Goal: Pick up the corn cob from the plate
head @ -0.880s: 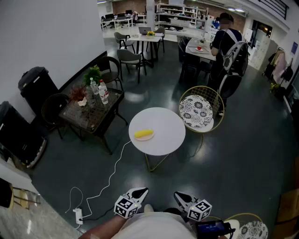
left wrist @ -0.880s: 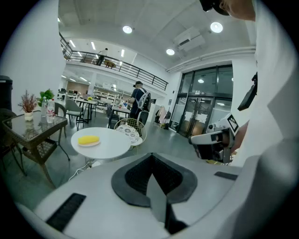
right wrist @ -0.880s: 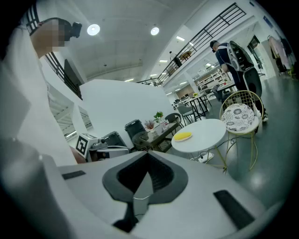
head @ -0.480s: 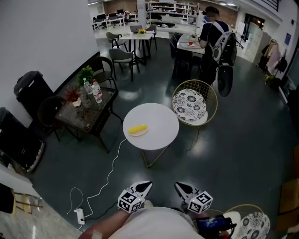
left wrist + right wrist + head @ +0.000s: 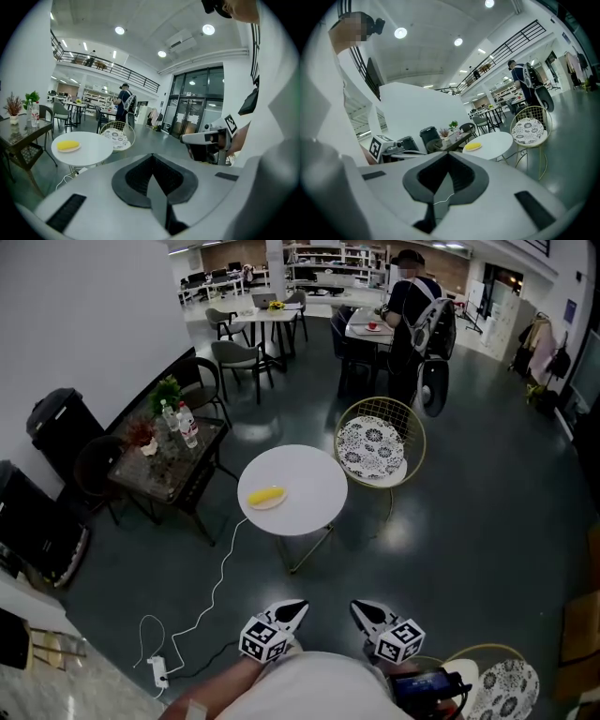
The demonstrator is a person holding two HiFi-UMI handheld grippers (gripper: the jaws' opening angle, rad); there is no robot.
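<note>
1. Corn cob (image 5: 265, 495) lay lengthwise on its small plate (image 5: 252, 505), toward the left side of the round white table (image 5: 314, 479); nothing touched it; no gripper was near it.
2. My left gripper (image 5: 298, 605) was held low, close in front of my body and well apart from the table; its jaws were clenched tight together with nothing between them; along those closed tips the left gripper view showed the cob small and far off on the tabletop.
3. My right gripper (image 5: 355, 606) sat just beside the left one; its jaws were likewise pressed together and empty; from its view the cob was only a yellow patch on the distant table.
4. I judged the task barely begun; the cob was not lifted, not gripped, not even reached; every working step was left to do.
5. What remained, as I read it: get to the table, minding the white cable (image 5: 221, 585) trailing across the floor to its foot; part one pair of jaws; set them across the cob's width; clamp; raise it off the plate.
6. The gold wire chair (image 5: 378, 448) stood just beside the table's far right edge; I thought the near side the easier way in.
</note>
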